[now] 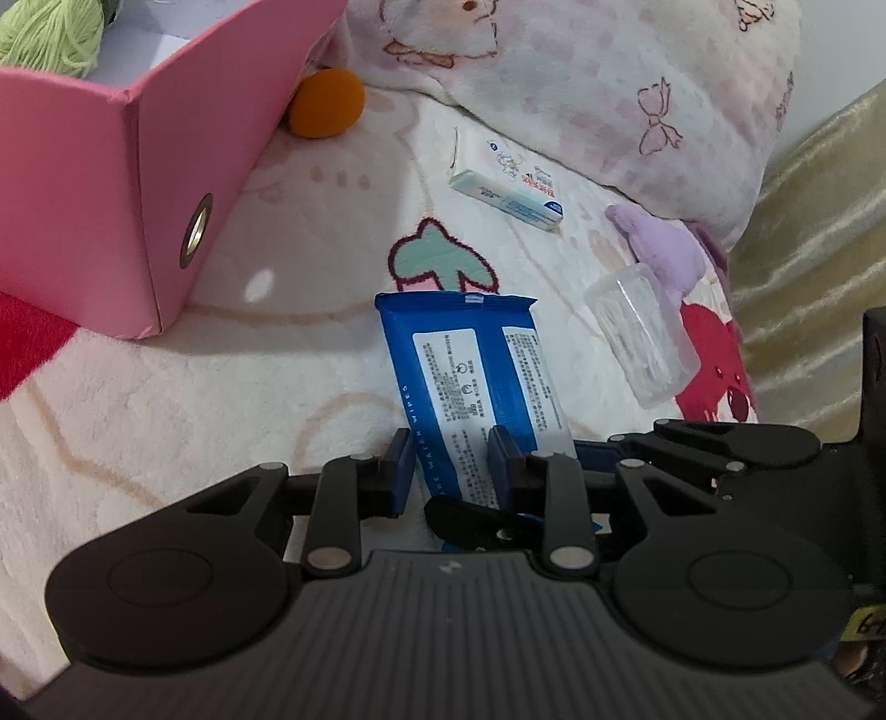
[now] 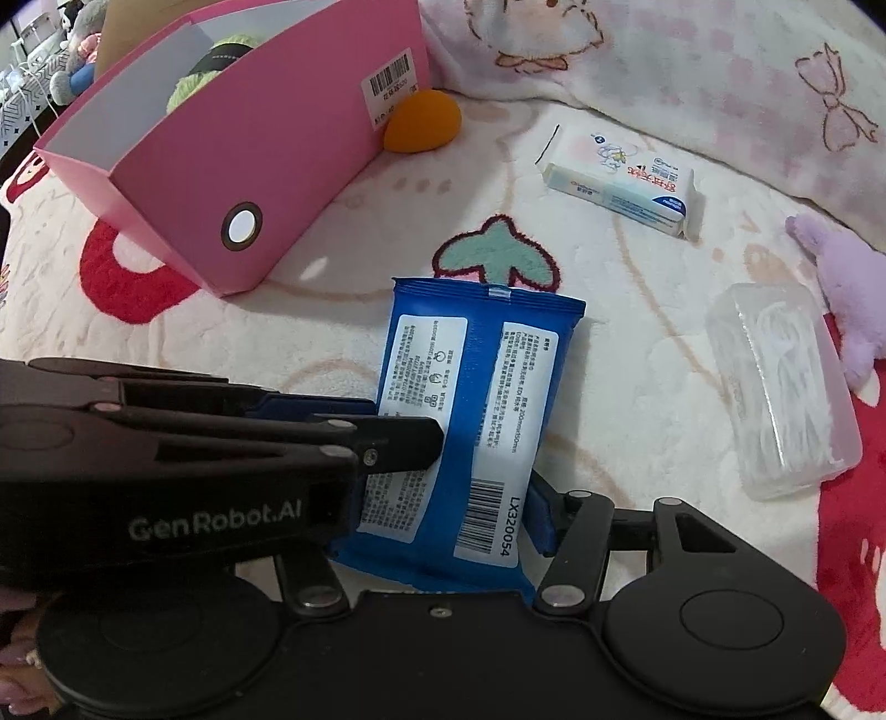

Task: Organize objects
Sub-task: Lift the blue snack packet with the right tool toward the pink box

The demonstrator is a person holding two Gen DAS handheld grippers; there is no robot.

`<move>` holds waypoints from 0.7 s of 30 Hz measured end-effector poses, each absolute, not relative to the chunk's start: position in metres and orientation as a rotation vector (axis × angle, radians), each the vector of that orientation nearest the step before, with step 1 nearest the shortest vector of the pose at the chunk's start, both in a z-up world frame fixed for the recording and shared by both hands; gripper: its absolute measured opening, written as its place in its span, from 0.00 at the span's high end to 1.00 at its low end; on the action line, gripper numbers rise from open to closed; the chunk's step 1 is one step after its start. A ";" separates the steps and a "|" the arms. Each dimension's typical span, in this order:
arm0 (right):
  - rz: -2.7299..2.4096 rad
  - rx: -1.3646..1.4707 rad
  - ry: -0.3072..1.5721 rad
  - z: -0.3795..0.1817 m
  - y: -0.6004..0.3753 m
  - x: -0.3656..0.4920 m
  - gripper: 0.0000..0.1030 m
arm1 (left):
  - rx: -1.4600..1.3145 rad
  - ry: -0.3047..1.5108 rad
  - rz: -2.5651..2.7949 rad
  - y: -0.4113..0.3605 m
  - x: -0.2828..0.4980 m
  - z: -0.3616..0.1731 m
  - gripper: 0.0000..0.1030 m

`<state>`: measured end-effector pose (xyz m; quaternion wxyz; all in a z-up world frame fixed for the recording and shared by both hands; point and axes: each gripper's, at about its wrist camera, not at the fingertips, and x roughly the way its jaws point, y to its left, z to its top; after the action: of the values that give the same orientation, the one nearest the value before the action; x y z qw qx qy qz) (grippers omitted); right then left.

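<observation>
A blue wet-wipes pack [image 1: 476, 376] [image 2: 482, 376] lies label side up on a cream cartoon blanket [image 1: 166, 399]. My left gripper [image 1: 451, 454] is shut on the pack's near left part, its blue pads pinching a fold of the wrapper. In the right wrist view the left gripper [image 2: 398, 423] reaches in from the left onto the pack. My right gripper [image 2: 437, 520] straddles the pack's barcode end. Its right pad [image 2: 540, 515] presses the pack's edge, the pack fills the gap, and the left gripper hides the other pad.
An open pink box [image 1: 111, 194] [image 2: 249, 155] holding green yarn [image 1: 50, 33] stands at the back left, with an orange ball [image 2: 423, 119] behind it. A white tissue pack [image 2: 620, 177], a clear plastic case [image 2: 781, 387] and a purple plush [image 2: 841, 288] lie to the right.
</observation>
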<state>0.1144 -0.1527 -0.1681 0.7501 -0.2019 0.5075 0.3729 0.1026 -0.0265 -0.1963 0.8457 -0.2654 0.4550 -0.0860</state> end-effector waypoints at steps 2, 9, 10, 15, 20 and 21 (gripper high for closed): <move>0.827 -0.438 1.098 -0.167 -0.155 0.113 0.41 | -0.581 0.959 -0.185 -0.026 0.102 -0.196 0.74; 0.887 -0.557 0.983 -0.161 -0.148 0.093 0.46 | -0.603 0.947 -0.193 -0.023 0.096 -0.191 0.74; 0.887 -0.548 0.989 -0.160 -0.148 0.094 0.46 | -0.604 0.945 -0.195 -0.024 0.096 -0.191 0.74; 0.888 -0.544 0.987 -0.156 -0.151 0.092 0.46 | -0.583 0.941 -0.206 -0.027 0.093 -0.186 0.74; 0.899 -0.521 1.023 -0.152 -0.154 0.088 0.46 | -0.587 0.953 -0.215 -0.028 0.084 -0.183 0.74; 0.902 -0.521 1.026 -0.152 -0.154 0.087 0.46 | -0.588 0.956 -0.216 -0.028 0.083 -0.183 0.74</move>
<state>0.0871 -0.1543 -0.1517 0.7444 -0.2381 0.4686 0.4119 0.0825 -0.0275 -0.1828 0.8410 -0.2784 0.4525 -0.1020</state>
